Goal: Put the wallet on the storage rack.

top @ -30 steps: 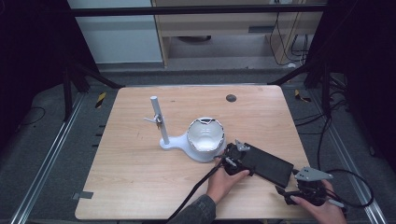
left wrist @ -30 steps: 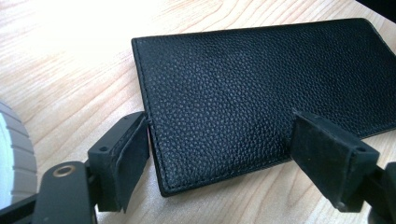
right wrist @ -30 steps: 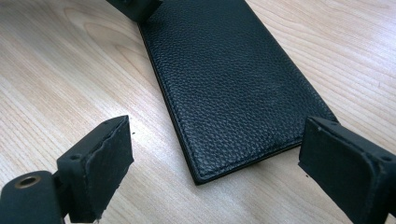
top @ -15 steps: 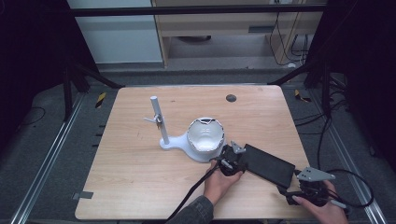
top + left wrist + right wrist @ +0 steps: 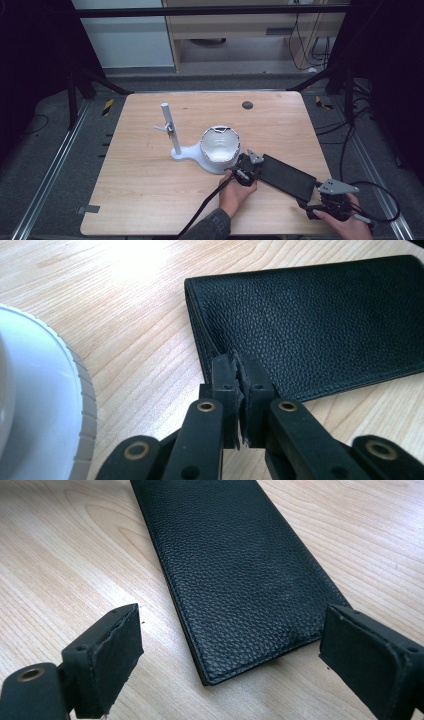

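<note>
Table (image 5: 150,190): light wood, person's forearms come in over its near edge, right of centre. Wallet (image 5: 287,176), black grained leather, lies flat near the table's near-right corner, long axis running diagonally from the stand toward that corner. White stand (image 5: 200,152) with a bowl-shaped cup and an upright post sits mid-table, its base just beside the wallet's far end. Left hand (image 5: 235,192) reaches forward, palm down, gripper body low to the table; left gripper (image 5: 242,371) is at the wallet's far-end corner, jaws have just been closing and now sit pinched together on that corner's edge. Right hand (image 5: 345,225) sits at the near-right corner of the table, gripper roughly level and aimed back along the wallet; right gripper (image 5: 230,650) jaws stand wide, straddling the wallet's near end, pads clear of it on both sides, nothing gripped. High view gives the overall layout: both hands, stand post, dark round spot near the table's far edge. Left gripper view adds the wallet's stitched edge and the stand's ribbed white rim at its left. Right gripper view adds the gap between each pad and the wallet's sides.
</note>
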Demonstrator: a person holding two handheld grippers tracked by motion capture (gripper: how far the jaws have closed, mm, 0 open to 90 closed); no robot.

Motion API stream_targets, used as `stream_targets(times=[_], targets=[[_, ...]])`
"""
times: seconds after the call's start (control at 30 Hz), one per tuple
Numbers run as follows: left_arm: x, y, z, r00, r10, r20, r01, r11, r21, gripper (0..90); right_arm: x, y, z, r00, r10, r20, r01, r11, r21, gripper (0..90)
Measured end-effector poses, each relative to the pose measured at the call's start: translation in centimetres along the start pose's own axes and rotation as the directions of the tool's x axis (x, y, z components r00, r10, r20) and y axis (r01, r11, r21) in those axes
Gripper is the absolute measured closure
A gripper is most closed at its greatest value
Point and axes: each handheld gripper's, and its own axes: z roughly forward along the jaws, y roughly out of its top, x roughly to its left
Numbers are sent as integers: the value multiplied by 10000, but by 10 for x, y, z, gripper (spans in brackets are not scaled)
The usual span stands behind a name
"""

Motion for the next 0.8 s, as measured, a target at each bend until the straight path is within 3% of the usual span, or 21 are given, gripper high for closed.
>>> stream_targets(times=[0.8], targets=[[-3, 15, -33, 9993, 319, -189, -321, 9994, -117, 885, 5, 7, -3, 9996, -269, -17, 268, 9995, -173, 98]])
